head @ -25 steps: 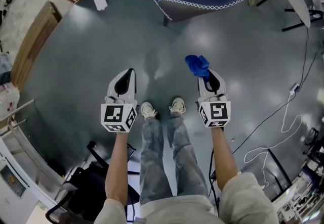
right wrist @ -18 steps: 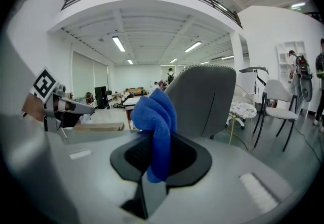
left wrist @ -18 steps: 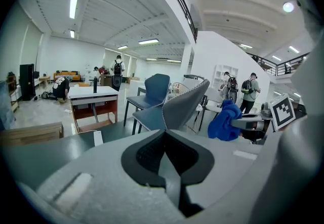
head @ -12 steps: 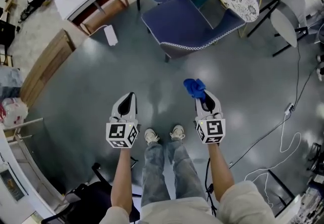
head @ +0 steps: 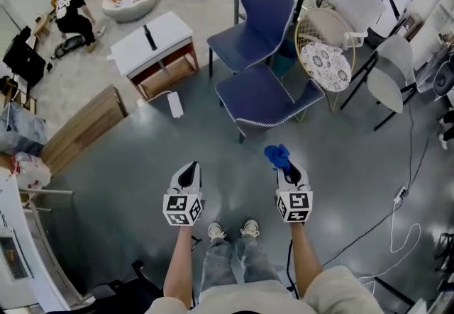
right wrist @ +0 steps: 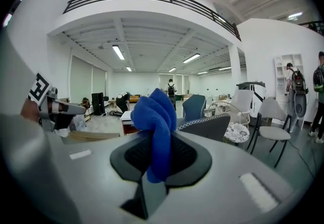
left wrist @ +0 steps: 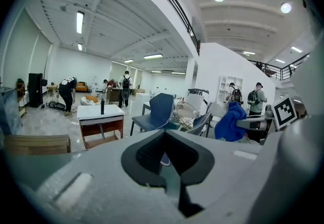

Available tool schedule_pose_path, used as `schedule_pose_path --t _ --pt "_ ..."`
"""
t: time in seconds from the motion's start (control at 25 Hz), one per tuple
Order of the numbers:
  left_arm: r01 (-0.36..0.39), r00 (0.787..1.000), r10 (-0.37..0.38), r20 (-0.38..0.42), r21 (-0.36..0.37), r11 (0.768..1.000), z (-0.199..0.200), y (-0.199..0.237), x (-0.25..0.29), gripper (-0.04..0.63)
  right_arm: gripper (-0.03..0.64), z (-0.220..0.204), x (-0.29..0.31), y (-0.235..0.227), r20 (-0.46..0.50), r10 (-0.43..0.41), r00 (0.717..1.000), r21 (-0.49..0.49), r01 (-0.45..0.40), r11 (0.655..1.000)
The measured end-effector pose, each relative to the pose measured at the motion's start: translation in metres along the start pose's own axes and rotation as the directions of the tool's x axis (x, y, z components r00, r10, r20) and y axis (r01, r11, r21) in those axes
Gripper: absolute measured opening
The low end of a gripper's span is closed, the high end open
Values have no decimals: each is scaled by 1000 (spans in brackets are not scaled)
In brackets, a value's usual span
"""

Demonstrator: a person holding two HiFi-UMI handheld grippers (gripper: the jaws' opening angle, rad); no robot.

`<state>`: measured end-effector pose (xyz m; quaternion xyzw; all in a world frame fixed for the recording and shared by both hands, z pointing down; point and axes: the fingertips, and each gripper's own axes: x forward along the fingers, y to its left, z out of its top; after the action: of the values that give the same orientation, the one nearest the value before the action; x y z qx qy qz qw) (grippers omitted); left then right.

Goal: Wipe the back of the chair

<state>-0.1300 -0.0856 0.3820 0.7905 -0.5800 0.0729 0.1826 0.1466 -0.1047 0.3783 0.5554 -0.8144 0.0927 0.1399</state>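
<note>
A dark blue chair (head: 266, 100) with a white-trimmed back edge stands on the grey floor ahead of me; its back also shows in the right gripper view (right wrist: 205, 127). A second blue chair (head: 262, 18) stands behind it. My right gripper (head: 286, 167) is shut on a blue cloth (head: 277, 156), which bunches up above the jaws (right wrist: 154, 117). My left gripper (head: 188, 174) is level with it to the left, shut with nothing in it (left wrist: 164, 137). Both grippers hang over bare floor, short of the near chair.
A white table (head: 152, 43) and a low wooden box (head: 81, 128) stand at the left. A wire chair with a patterned cushion (head: 325, 64) and white chairs (head: 386, 82) are at the right. A cable (head: 397, 213) trails on the floor. People are at the back (head: 71, 11).
The head view has swung up from the floor, so the chairs, table and room come into sight. Both grippers sit lower in the frame, and the cloth stays in the right one.
</note>
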Motion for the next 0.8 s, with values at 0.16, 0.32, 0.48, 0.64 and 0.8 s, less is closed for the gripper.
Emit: schedule_pose_path --t 0.16,0.32,0.48,0.64,0.8 --pt "-3 1000 3 25 20 1000 31 1 -17 2 63 29 -12 -1 13 -9 1000 1 9 1000" --pt "-10 999 8 45 35 999 58 4 -33 2 63 56 -20 -2 23 -7 1000 -9 7 1000" --pt "-16 998 13 62 47 999 80 5 -43 2 63 86 -24 -4 48 -8 999 -12 8 1000" --pt "-9 998 4 68 77 997 100 1 -51 2 63 108 -27 -5 60 -4 998 -12 4 1000" --pt "-16 998 9 68 92 996 110 1 -62 2 63 122 -35 -1 62 7 998 -31 -5 1000"
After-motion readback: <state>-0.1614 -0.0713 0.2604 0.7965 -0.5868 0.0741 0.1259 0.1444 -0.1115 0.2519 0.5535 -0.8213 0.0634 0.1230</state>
